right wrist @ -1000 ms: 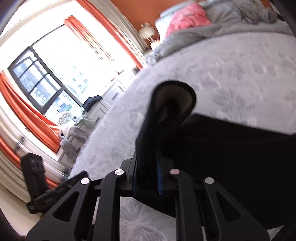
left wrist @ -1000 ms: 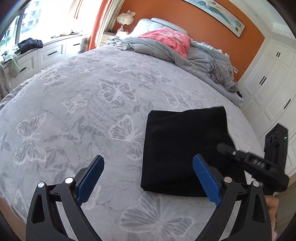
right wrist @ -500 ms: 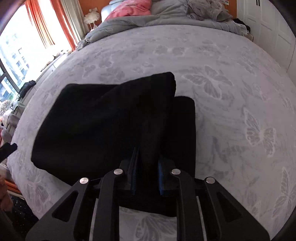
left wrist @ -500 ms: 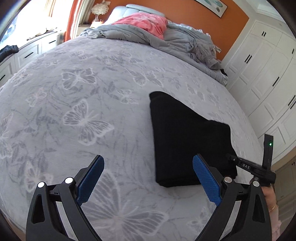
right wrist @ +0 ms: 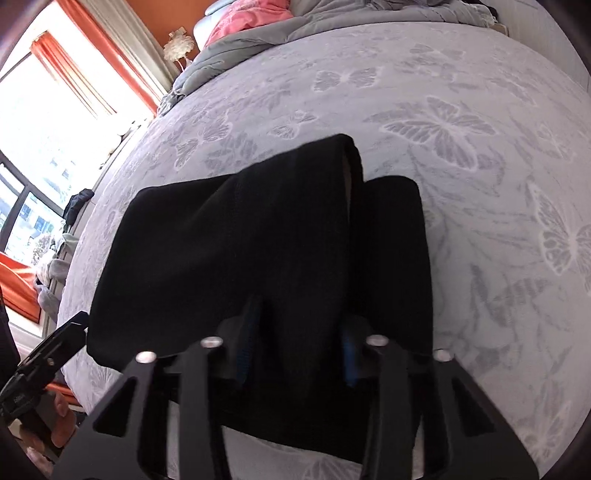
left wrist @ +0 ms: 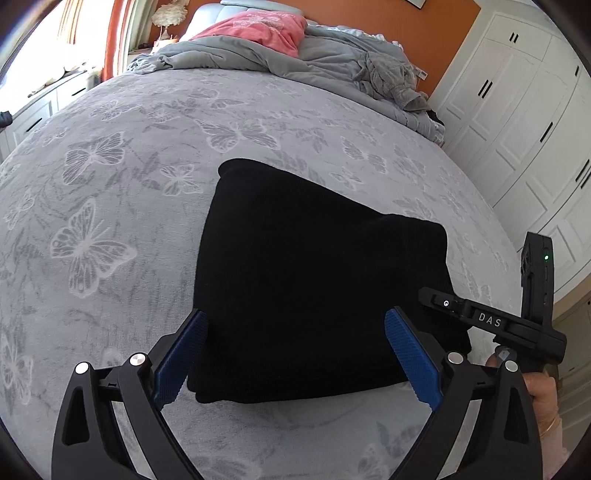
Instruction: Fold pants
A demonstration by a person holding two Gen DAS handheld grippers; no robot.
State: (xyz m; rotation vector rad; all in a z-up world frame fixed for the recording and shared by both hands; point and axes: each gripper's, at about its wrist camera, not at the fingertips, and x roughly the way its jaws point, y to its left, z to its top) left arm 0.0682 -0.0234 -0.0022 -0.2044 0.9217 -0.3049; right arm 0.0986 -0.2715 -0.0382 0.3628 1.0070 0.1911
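The black pants (left wrist: 314,280) lie folded into a thick rectangle on the grey butterfly-print bedspread (left wrist: 110,184). My left gripper (left wrist: 295,354) is open, its blue pads either side of the near edge of the pants, not gripping. In the right wrist view the pants (right wrist: 229,251) fill the middle. My right gripper (right wrist: 299,354) has its jaws partly open around a raised fold of the cloth. The right gripper's body shows at the right edge of the left wrist view (left wrist: 491,321).
A crumpled grey duvet (left wrist: 332,62) and a pink pillow (left wrist: 258,29) lie at the head of the bed. White wardrobe doors (left wrist: 524,122) stand to the right. A window with orange curtains (right wrist: 85,55) and a low cabinet are on the left.
My right gripper's jaws have parted from their tight pinch on the pants fold. My left gripper has moved in so its pads flank the pants' near edge.
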